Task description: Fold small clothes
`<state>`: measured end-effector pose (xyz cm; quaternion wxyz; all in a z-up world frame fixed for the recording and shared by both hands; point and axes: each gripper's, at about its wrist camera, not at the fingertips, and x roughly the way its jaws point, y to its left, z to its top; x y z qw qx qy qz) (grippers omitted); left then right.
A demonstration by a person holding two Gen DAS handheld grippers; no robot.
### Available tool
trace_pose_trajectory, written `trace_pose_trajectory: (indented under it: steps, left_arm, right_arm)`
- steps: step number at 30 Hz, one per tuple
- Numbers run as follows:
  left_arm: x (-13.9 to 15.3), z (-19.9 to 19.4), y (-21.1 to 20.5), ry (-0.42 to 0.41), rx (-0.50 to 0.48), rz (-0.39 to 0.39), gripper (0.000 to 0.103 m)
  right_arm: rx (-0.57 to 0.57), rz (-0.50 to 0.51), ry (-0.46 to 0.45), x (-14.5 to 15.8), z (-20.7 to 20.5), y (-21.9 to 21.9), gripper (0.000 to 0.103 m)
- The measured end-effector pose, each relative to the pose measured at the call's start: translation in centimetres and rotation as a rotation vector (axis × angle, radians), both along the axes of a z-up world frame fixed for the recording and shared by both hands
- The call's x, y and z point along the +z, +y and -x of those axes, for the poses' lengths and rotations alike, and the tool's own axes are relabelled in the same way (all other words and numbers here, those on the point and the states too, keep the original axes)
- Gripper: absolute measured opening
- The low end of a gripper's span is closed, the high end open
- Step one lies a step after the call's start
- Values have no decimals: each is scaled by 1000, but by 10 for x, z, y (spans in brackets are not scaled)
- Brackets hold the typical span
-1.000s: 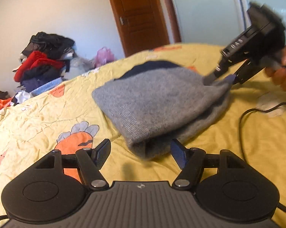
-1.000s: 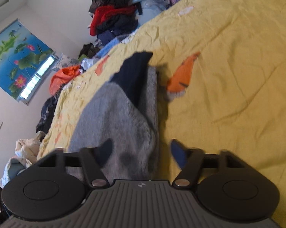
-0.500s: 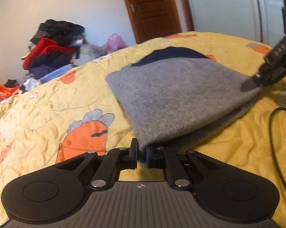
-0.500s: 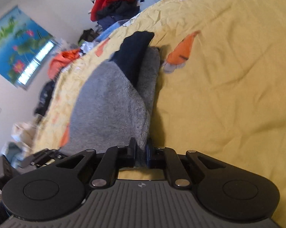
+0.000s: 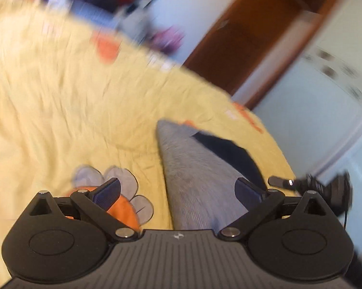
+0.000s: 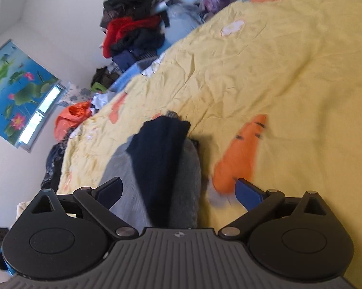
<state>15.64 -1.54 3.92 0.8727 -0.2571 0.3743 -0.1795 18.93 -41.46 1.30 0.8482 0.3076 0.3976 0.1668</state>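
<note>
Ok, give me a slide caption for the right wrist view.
Open right gripper above a folded grey garment with navy lining on a yellow bedsheet.

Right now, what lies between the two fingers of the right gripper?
In the right wrist view, the gray garment with its dark navy part lies between the open right gripper fingers.

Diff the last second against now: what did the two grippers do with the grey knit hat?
Both grippers closed on the grey knit hat half a second ago and have since released it: left gripper and right gripper now stand open. The hat's navy lining now shows more. Hat remains on the yellow bedspread; clothes pile unchanged.
</note>
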Motion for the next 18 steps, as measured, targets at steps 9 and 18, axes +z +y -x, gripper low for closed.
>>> trace_pose_trajectory:
  steps: [9, 18]
  left_arm:
    - [-19, -56, -88, 22, -67, -244, 100]
    - [-19, -64, -96, -9, -92, -290, 49]
  right_arm:
    - [43, 23, -66, -11, -32, 31, 102]
    - [91, 44, -32, -21, -39, 40, 35]
